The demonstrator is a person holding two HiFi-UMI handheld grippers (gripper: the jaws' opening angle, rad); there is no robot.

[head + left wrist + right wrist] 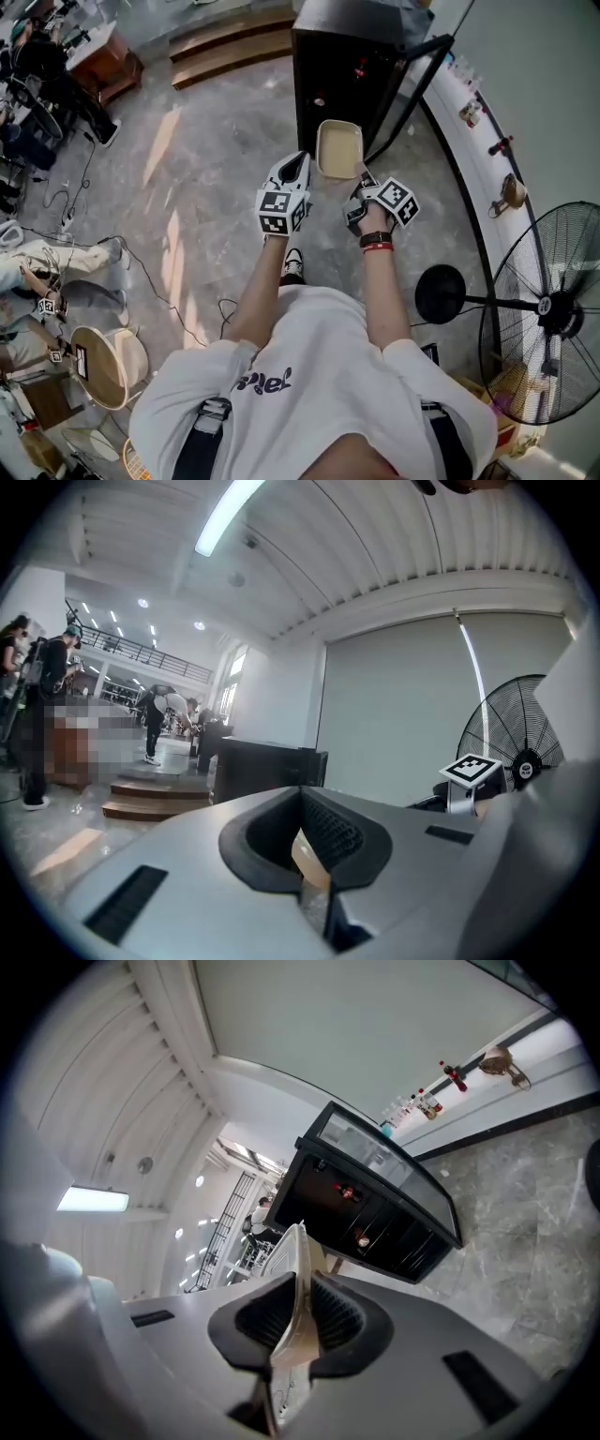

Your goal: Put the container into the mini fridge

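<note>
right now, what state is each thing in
container: no lid, looks empty, held up off the floor
mini fridge: open
left gripper: jaws shut on container
right gripper: jaws shut on container

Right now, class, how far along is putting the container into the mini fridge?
Done: the mini fridge stands with its door open, and the container is lifted. In hand: the left gripper and the right gripper each clamp its rim, holding it in front of the fridge. Left: set it inside and release.
</note>
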